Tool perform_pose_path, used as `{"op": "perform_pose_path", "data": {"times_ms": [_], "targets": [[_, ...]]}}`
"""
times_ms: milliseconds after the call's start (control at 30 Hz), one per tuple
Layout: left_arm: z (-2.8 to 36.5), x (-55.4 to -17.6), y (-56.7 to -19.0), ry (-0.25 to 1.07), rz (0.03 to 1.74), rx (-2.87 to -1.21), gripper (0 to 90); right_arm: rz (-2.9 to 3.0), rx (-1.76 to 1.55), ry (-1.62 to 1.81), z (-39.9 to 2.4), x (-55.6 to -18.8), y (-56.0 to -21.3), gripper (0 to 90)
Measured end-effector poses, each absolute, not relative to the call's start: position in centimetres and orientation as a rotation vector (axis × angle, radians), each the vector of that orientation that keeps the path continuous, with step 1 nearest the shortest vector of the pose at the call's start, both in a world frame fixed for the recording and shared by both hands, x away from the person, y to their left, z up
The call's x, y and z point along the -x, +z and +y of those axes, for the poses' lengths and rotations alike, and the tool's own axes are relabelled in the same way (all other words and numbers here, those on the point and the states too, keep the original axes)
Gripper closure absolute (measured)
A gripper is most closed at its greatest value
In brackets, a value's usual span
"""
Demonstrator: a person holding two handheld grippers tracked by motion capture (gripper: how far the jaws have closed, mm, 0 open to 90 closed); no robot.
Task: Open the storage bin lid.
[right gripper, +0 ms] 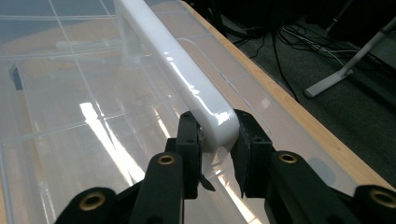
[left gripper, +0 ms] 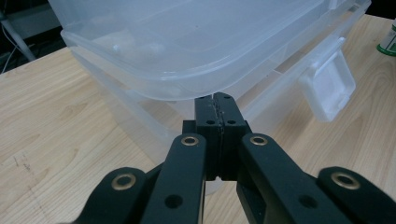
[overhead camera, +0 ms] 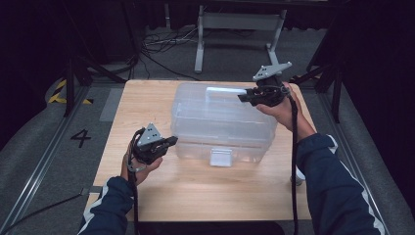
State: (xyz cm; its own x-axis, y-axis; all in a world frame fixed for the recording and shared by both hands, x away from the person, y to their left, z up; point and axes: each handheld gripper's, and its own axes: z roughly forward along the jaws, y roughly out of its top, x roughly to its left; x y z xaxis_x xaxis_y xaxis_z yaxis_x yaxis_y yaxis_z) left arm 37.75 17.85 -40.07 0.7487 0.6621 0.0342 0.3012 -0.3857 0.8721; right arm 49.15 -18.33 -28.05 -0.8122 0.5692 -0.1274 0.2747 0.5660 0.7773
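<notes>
A clear plastic storage box (overhead camera: pixel 220 117) with a lid stands in the middle of the wooden table (overhead camera: pixel 142 103). It has a white latch (overhead camera: pixel 221 157) at the front and a white handle (overhead camera: pixel 225 90) on top. My right gripper (overhead camera: pixel 243 97) is at the box's far right, and its jaws are shut on the end of the handle (right gripper: pixel 187 70), one on each side (right gripper: pixel 212 133). My left gripper (overhead camera: pixel 172 142) is shut at the box's front left corner. Its tips (left gripper: pixel 217 100) touch the underside of the lid rim (left gripper: pixel 187 79), with nothing between them. The latch (left gripper: pixel 329 88) hangs to their right.
A small green-and-white object (left gripper: pixel 387 39) stands on the table beyond the latch, near the right forearm (overhead camera: pixel 323 166). Bare wood lies in front of and left of the box. A grey stand (overhead camera: pixel 240 22) and cables are on the floor behind the table.
</notes>
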Motion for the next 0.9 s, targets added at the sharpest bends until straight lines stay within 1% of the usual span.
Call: {"op": "perform_pose_path", "data": {"times_ms": [900], "targets": [[17.82,-38.05,-39.45,0.503,0.702,-1.953,90.0,2.424,-0.7,1.069,-18.13,-49.54,-27.54,72.1]]}}
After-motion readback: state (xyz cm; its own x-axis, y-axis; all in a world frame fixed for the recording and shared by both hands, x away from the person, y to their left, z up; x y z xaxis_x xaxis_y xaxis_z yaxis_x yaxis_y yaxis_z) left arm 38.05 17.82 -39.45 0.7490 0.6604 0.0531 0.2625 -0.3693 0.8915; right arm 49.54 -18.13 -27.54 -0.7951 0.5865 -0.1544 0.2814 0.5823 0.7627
